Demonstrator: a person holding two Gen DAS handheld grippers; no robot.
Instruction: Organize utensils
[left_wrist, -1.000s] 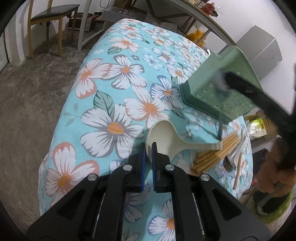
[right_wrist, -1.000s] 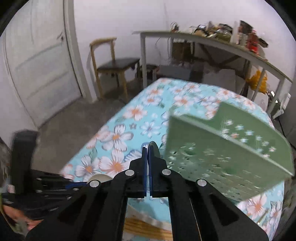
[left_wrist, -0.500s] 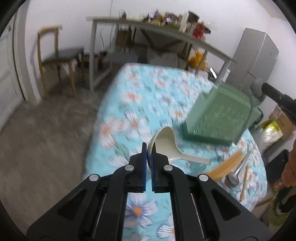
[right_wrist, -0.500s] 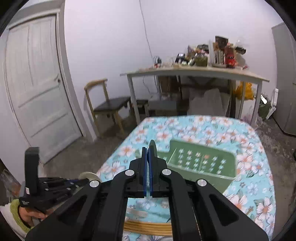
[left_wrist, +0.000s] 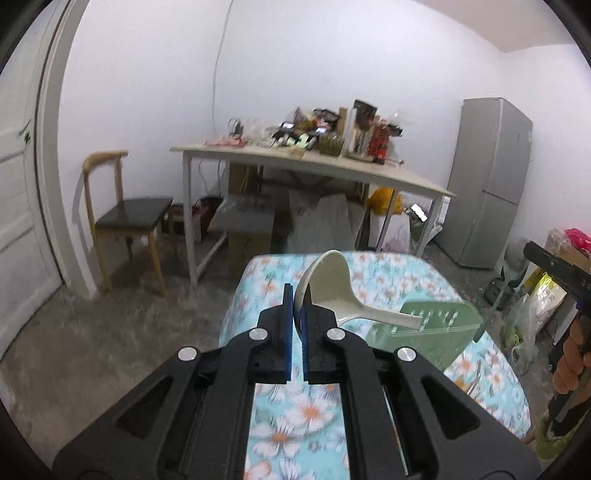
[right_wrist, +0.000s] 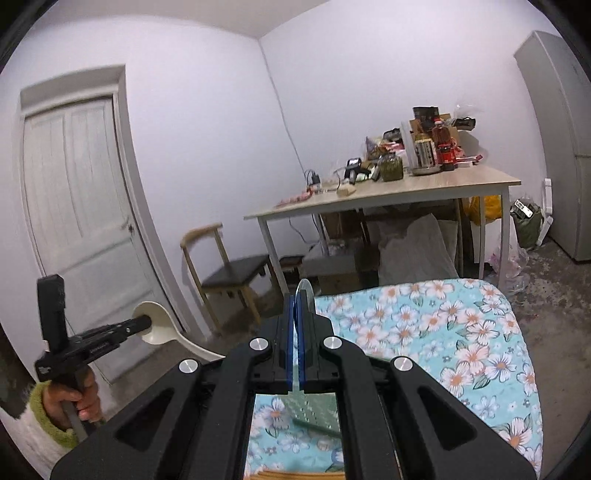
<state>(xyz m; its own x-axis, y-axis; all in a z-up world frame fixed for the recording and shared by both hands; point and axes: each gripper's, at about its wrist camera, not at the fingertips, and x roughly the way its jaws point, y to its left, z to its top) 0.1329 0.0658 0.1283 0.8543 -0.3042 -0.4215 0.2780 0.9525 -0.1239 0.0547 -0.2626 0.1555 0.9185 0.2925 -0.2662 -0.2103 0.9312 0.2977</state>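
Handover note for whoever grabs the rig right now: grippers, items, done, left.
Left gripper: shut on the rim of the cream ladle, held in the air above the floral table.
Right gripper: shut on the edge of the green perforated tray, also held off the table.
A metal utensil lies on the cloth beyond the tray.
Done: both picked up.
Left: ladle not yet in the tray; the loose utensil too.

Your left wrist camera sat just behind its tool (left_wrist: 295, 314), raised above the flowered tabletop (left_wrist: 388, 273), facing the far wall and slightly down. Your right wrist camera looked likewise, angled toward the door (right_wrist: 85, 221). Both shared the cluttered desk (left_wrist: 314, 162), wooden chair (right_wrist: 229, 273), fridge (left_wrist: 487, 181) and flowered tabletop.
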